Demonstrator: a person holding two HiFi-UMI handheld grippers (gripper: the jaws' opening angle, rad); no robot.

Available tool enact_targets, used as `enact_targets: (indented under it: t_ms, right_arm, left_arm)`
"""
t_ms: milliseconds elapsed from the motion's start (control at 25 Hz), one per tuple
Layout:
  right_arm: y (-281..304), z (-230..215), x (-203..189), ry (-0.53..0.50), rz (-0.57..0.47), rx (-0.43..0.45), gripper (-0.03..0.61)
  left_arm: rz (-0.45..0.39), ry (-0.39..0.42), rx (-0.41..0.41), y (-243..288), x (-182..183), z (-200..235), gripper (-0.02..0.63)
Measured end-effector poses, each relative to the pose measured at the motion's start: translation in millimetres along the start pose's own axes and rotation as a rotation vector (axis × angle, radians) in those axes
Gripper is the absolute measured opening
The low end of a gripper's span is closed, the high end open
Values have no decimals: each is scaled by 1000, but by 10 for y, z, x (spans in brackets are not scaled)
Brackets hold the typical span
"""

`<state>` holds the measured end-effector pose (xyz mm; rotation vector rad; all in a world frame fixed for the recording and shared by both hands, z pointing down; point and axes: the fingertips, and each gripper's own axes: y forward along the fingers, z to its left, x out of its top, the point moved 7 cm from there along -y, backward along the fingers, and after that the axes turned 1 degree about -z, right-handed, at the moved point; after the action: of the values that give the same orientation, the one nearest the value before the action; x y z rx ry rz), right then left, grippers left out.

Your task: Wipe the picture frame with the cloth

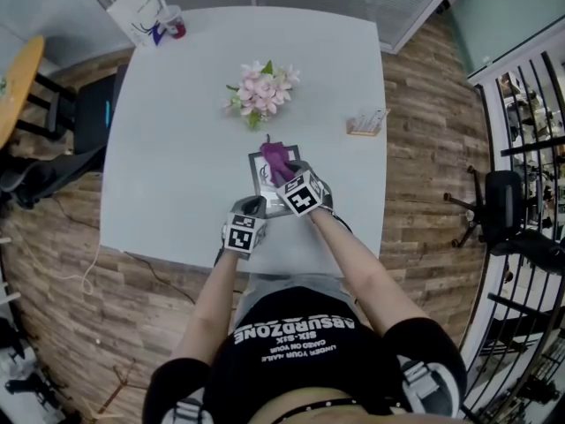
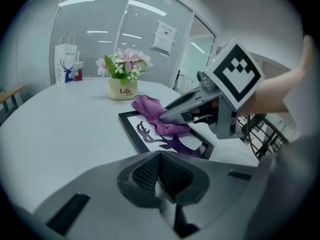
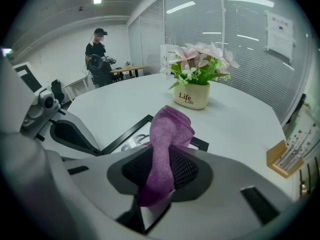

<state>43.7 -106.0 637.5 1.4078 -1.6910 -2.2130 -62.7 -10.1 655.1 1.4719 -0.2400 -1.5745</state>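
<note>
**One claw has the cloth, and the frame lies right under it**

Your right claw point(image 3: 162, 176) is clamped on the purple cloth point(image 3: 169, 129), and the cloth's free end pokes forward past the tips. The picture frame point(image 1: 259, 173) lies flat on the counter point(image 1: 177, 148), straight ahead of you and near the front edge. In the left gripper view the cloth looks to be resting on the glass towards the frame's far end. The frame's longer side seems to run away from you, towards the flower pot point(image 1: 262, 91), though it sits slightly askew.

Your left claw point(image 2: 161, 176) is closed together with nothing between its pads. It sits lower left of the right one, just short of the frame's near edge. I cannot tell whether it touches the frame.

The wiping belongs to the right claw, since it is already over the glass with the cloth. A stroke would probably go best along that long side, pulled back towards you. The counter looks smooth, so the frame may slide under pressure. The left claw is the nearer one to steady the near edge.
</note>
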Motion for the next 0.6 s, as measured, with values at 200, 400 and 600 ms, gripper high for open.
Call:
enact_targets:
  t_ms: [200,400,600]
  right_arm:
    - [73,151,93,3,-10,29,114]
    - [136,285,183,-41,-4,55,114]
    - [152,331,205,-60,-3,44,114]
  left_arm:
    - [0,-20,-16,-6,17,19,15]
    - [34,25,-8,-11,40,1,15]
    - [23,20,3,-150,15,-13,15]
